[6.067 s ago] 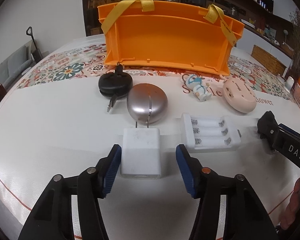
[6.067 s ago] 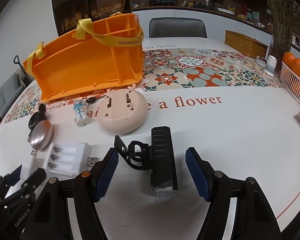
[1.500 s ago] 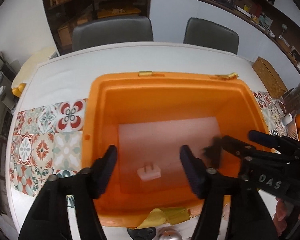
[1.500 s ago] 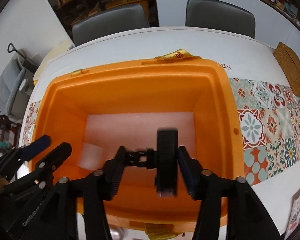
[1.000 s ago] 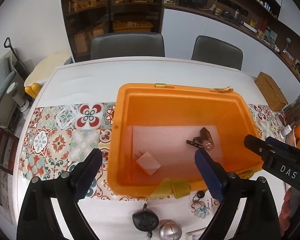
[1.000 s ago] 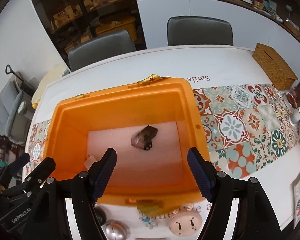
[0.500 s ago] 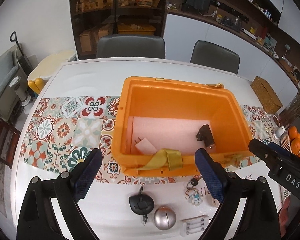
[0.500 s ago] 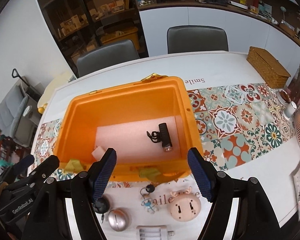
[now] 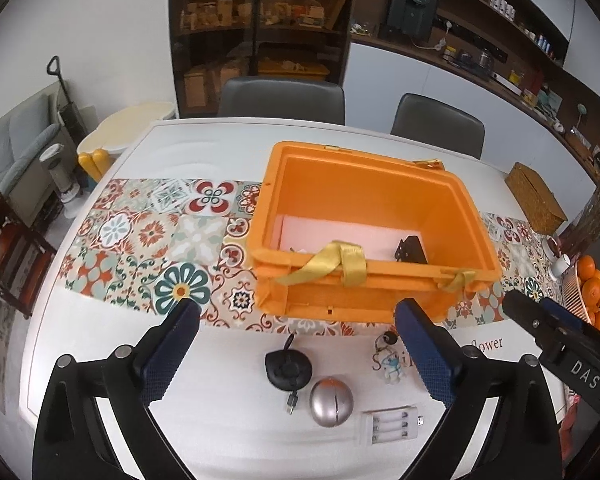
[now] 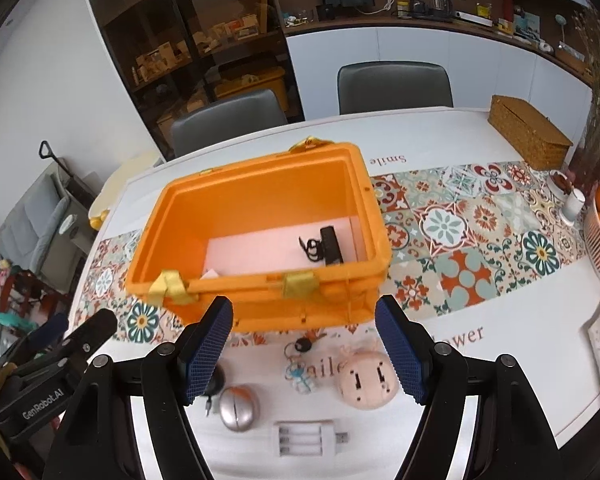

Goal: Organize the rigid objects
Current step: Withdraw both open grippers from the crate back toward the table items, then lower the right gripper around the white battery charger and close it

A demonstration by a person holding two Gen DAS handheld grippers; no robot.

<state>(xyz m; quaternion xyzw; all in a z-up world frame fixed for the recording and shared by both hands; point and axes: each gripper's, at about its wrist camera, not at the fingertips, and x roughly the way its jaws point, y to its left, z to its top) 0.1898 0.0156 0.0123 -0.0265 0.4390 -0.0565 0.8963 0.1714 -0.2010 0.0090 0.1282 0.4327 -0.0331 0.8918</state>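
Both empty, left gripper opening wider and right gripper agape, above the smooth, likely slippery silver egg-shaped case before the orange crate; grip its flanks.

The orange bin looks like smooth matt plastic with yellow cloth straps. The silver egg-shaped case near the front has a brushed metallic sheen. The far-right basket is woven wicker.
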